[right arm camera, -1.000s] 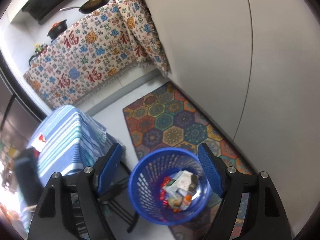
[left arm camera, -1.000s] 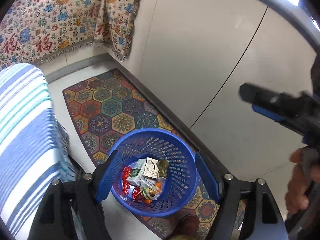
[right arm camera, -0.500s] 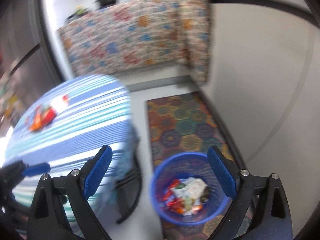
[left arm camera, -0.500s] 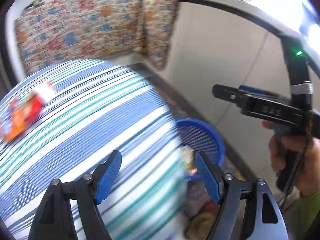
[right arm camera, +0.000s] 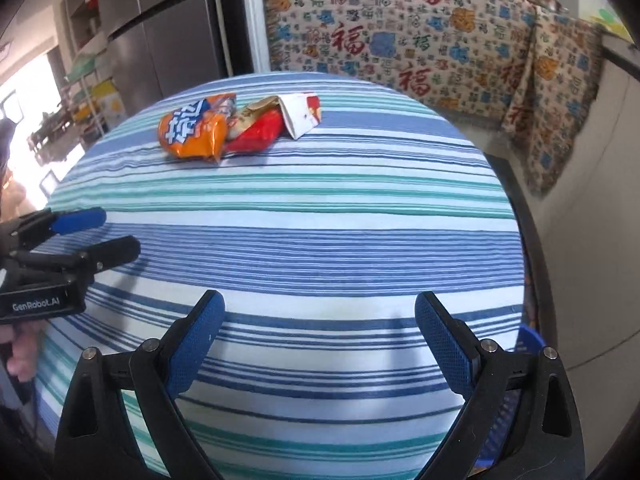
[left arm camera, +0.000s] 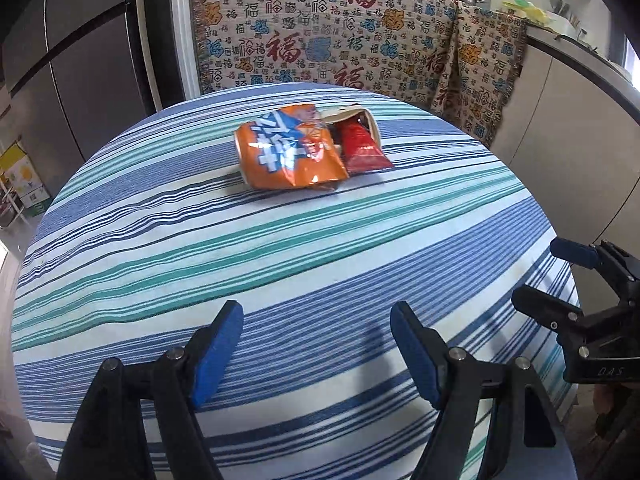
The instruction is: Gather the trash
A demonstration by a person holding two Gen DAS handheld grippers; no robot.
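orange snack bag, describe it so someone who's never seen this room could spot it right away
Find the round table under the blue, teal and white striped cloth. A small heap of wrappers lies near its far edge. The orange snack bag is the crumpled one with big white and blue lettering, leftmost in the heap, overlapping the plain red packet.

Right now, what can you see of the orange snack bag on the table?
The orange snack bag is a crumpled, glossy foil-like packet with blue-and-white lettering. It lies flat and looks empty, on the far part of the striped tablecloth. Its right edge overlaps a red wrapper, with a white carton just beyond. No gripper touches it.
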